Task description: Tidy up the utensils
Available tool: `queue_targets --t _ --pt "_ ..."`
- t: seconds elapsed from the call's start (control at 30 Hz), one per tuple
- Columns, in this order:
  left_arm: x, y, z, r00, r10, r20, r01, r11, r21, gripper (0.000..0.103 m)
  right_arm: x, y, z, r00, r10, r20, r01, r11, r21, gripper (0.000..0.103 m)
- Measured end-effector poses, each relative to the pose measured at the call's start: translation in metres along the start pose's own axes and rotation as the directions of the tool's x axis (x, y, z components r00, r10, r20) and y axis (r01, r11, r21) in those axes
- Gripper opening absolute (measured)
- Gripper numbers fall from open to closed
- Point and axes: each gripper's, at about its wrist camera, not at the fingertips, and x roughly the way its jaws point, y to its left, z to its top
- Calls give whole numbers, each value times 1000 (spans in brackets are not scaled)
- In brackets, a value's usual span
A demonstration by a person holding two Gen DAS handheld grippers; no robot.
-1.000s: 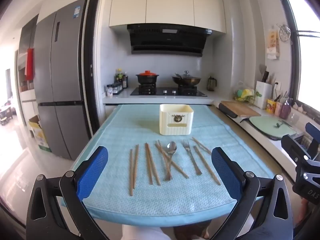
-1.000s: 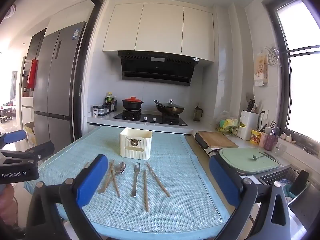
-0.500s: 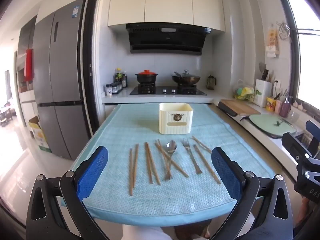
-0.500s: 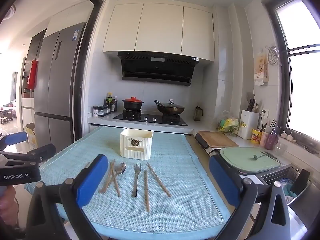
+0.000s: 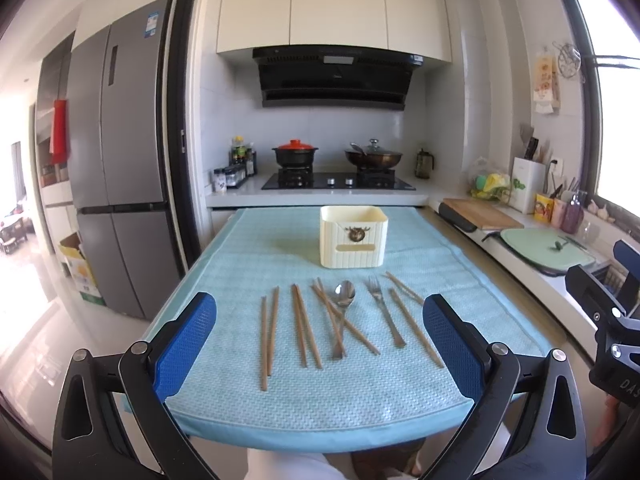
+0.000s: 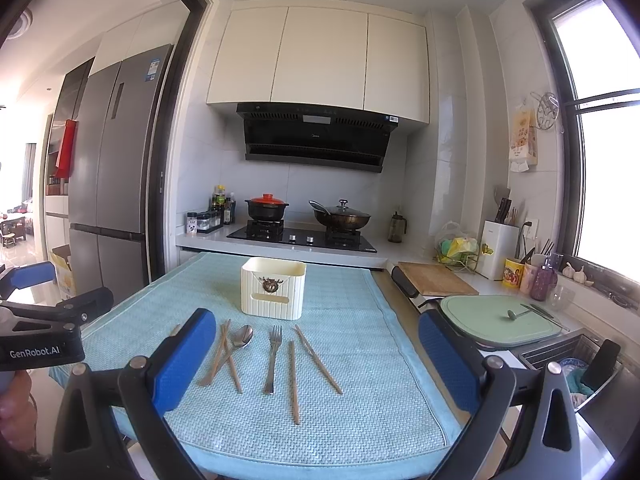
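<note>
Several wooden chopsticks [image 5: 270,332], a metal spoon [image 5: 343,300] and a metal fork [image 5: 382,314] lie in a row on a light blue mat [image 5: 320,392]. A cream utensil holder [image 5: 354,236] stands upright behind them. My left gripper [image 5: 320,348] is open and empty, held above the mat's near edge. My right gripper [image 6: 316,360] is open and empty, over the same edge; its view shows the holder [image 6: 273,287], spoon [image 6: 242,338], fork [image 6: 273,354] and chopsticks [image 6: 294,380]. Each gripper shows at the side of the other's view.
A stove with a red-lidded pot [image 5: 295,152] and a wok [image 5: 373,156] stands behind the table. A fridge [image 5: 116,168] is at the left. A wooden cutting board [image 6: 434,278], a green board [image 6: 500,318] and a sink [image 6: 576,360] run along the right counter.
Both views have shifted only slightly toward the table. Nothing on the mat has moved, and both grippers stay open.
</note>
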Motion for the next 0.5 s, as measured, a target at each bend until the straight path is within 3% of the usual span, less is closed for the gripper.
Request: queue_targets --t 0.5 --pt "0 2 2 1000 6 6 -6 1000 -2 103 0 1 -1 1000 1 3 -1 1000 -3 103"
